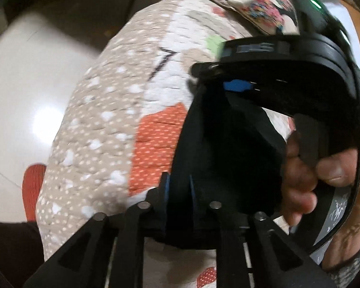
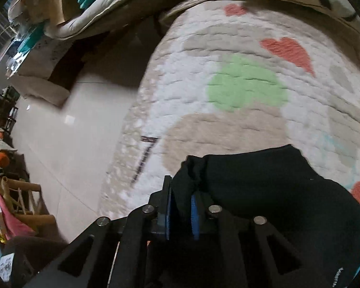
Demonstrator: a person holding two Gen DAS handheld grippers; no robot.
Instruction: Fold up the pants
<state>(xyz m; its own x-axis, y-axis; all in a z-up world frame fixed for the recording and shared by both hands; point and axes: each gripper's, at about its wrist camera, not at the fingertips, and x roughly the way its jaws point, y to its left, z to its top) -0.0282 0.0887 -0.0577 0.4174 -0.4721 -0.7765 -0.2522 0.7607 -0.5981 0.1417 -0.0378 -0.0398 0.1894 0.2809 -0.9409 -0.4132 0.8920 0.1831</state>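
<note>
Left wrist view, blurred: the left hand-held gripper (image 1: 178, 187) sat at 6 o'clock, its blue-lined fingers (image 1: 166, 187) nearly together and clamped on an edge of the black pants (image 1: 228, 148). The cloth rose from the jaws toward 1 o'clock, hanging clear of the quilt (image 1: 103, 120) spread beneath it. That quilt was beige with white dots along its border, white at the centre, with an orange patch (image 1: 158, 141) just left of the pants. At 3 o'clock the right hand-held gripper (image 1: 237, 86) came in from the frame's edge, a blue pad showing at its tip against the top of the black cloth; a bare hand (image 1: 324, 175) wrapped its handle at 4 o'clock. Pale glossy floor (image 1: 24, 84) filled the 9 o'clock side, a red object at 8 o'clock too blurred to identify. Right wrist view: the same right gripper (image 2: 182, 206) at 6 o'clock, jaws drawn close and pinched on a bunched corner of the pants (image 2: 264, 192), which spread away toward 4 o'clock over the quilt (image 2: 204, 124). Green circle (image 2: 247, 84) at 12 o'clock from the jaws, orange heart (image 2: 290, 50) at 1 o'clock. Tiled floor (image 2: 72, 132) at 9 o'clock; piled bedding (image 2: 103, 7) at 11 o'clock; household clutter at 8 o'clock, not resolvable.
</note>
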